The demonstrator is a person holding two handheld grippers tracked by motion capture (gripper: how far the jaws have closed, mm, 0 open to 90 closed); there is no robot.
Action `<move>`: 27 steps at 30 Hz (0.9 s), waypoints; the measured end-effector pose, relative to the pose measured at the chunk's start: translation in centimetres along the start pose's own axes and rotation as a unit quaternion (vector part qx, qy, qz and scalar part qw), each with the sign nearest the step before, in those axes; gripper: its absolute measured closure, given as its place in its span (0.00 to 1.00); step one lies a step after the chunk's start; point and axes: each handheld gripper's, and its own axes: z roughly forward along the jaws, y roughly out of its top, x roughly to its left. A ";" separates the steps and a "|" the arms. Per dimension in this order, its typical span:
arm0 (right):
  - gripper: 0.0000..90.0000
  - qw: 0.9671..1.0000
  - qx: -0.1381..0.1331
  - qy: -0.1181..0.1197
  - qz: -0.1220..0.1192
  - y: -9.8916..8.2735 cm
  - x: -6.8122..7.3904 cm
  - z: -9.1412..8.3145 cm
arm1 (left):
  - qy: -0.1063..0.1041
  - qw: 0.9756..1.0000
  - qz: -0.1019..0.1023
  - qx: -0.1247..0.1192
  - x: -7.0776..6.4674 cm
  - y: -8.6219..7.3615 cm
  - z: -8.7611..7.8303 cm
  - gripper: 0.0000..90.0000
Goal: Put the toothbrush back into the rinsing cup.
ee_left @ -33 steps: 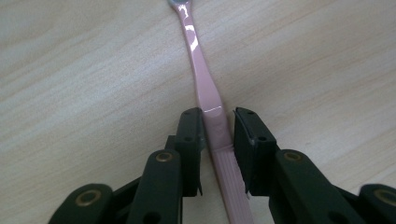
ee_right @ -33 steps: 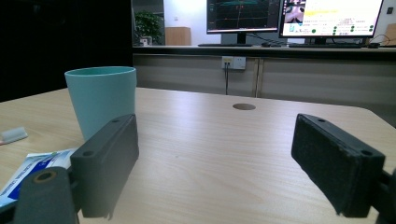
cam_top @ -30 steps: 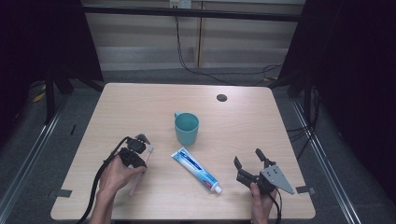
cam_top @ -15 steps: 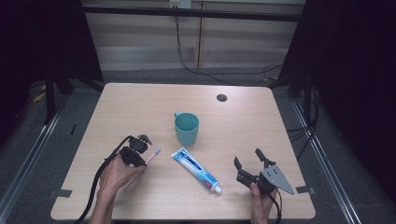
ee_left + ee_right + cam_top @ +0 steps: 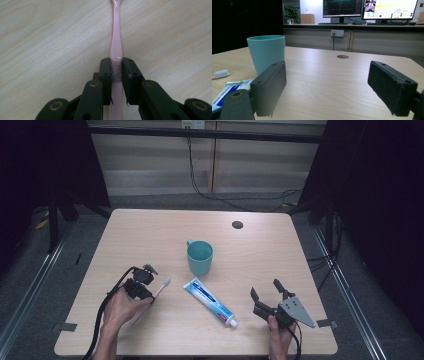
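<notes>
The left gripper (image 5: 116,71) is pointing down at the table (image 5: 150,235), its jaws pinching the handle of the pink toothbrush (image 5: 116,42), which is lying flat on the wood. The right gripper (image 5: 270,296) is resting level near the front edge, jaws spread wide and holding nothing. Farther off, the toothpaste tube (image 5: 210,301) is lying before the teal cup (image 5: 200,257).

Pink toothbrush (image 5: 116,45) flat on table, handle pinched

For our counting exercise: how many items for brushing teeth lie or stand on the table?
3: a pink toothbrush at the left, clamped in the left hand-held gripper; a toothpaste tube in the middle; a teal cup just behind the tube.
</notes>
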 end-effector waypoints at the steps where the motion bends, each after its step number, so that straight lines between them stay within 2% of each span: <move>1: 0.16 1.000 0.000 0.000 0.001 0.0 0.0 0.0 | 0.003 1.000 0.004 -0.002 0.1 0.0 -0.1 0.88; 5: 0.16 1.000 0.000 0.000 0.000 0.0 0.0 0.0 | -0.006 1.000 -0.010 -0.015 0.4 -0.3 -0.4 0.88; 8: 0.16 1.000 0.001 0.000 0.000 0.0 0.0 0.0 | -0.013 1.000 -0.011 -0.019 0.6 -0.4 -0.7 0.88; 9: 0.16 1.000 0.001 0.000 0.000 0.0 0.0 0.0 | -0.020 0.999 -0.012 -0.026 0.8 -0.5 -1.1 0.88; 11: 0.16 1.000 0.001 -0.001 0.000 0.0 0.0 0.0 | -0.025 0.999 -0.011 -0.041 0.8 -0.6 -1.6 0.88; 12: 0.16 1.000 0.001 -0.001 0.000 0.0 0.0 0.0 | -0.025 0.999 -0.011 -0.041 0.8 -0.6 -1.6 0.88; 13: 0.16 1.000 0.001 -0.001 0.000 0.0 0.0 0.0 | -0.029 0.998 -0.007 -0.056 0.8 -0.7 -2.0 0.88; 14: 0.16 1.000 0.001 -0.001 0.000 0.0 0.0 0.0 | -0.034 0.997 -0.014 -0.065 0.8 -0.7 -2.2 0.88; 16: 0.16 1.000 0.001 -0.001 0.000 0.0 0.0 0.0 | -0.035 0.996 -0.009 -0.081 0.9 -0.8 -2.6 0.88; 18: 0.16 1.000 0.001 -0.001 0.000 0.0 0.0 0.0 | -0.043 0.994 -0.014 -0.097 0.9 -0.9 -3.0 0.88; 22: 0.16 1.000 0.002 -0.002 0.000 0.0 0.0 0.0 | -0.048 0.991 -0.017 -0.127 1.2 -1.2 -3.7 0.88; 25: 0.16 1.000 0.002 -0.002 -0.001 0.0 0.0 0.1 | -0.055 0.986 -0.020 -0.153 1.3 -1.4 -3.9 0.88; 27: 0.16 1.000 0.002 -0.002 0.000 0.0 0.0 0.0 | -0.060 0.983 -0.012 -0.172 1.2 -1.5 -4.1 0.88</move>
